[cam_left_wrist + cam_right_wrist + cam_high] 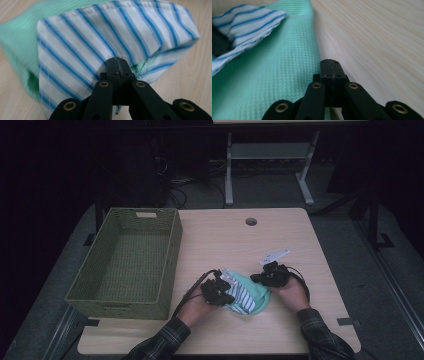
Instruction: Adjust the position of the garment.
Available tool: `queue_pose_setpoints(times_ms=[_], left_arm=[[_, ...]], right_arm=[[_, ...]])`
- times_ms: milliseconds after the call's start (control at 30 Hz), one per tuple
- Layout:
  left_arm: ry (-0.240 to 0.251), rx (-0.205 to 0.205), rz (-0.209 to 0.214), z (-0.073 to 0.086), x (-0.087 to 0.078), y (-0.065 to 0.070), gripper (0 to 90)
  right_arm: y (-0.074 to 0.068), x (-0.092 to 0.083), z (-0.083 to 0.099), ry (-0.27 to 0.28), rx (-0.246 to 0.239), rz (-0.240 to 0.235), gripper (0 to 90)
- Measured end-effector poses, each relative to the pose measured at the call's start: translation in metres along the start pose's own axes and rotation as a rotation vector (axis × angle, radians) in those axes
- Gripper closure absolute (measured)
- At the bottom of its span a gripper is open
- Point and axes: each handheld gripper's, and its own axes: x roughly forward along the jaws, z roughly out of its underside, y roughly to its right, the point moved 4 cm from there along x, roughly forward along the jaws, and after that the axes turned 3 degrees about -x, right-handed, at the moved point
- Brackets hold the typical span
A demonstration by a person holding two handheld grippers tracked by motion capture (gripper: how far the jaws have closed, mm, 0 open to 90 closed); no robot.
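Wicker basket, one, two tools pinching one striped-and-green cloth

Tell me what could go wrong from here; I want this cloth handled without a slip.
1. The left tongs pinch only a thin fold of the blue-striped white cloth; it may slide out when lifted.
2. The right tongs are shut at the mint-green waffle-knit cloth's very edge, and whether they hold fabric is unclear; that side may stay behind.
3. The olive woven basket stands close left; dragged cloth could catch its rim.
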Motion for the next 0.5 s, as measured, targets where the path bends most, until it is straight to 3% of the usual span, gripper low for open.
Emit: queue_pose_setpoints(times_ms=[267,500], left_arm=[[-0.022,0.019,-0.064,-0.002,-0.004,-0.017,89.5],[-0.006,0.000,-0.106,-0.005,-0.005,-0.030,89.5]], right_arm=[[-0.015,-0.016,0.011,-0.003,-0.017,-0.012,89.9],[-0.033,-0.026,0.021,0.007,-0.032,-0.035,89.9]])
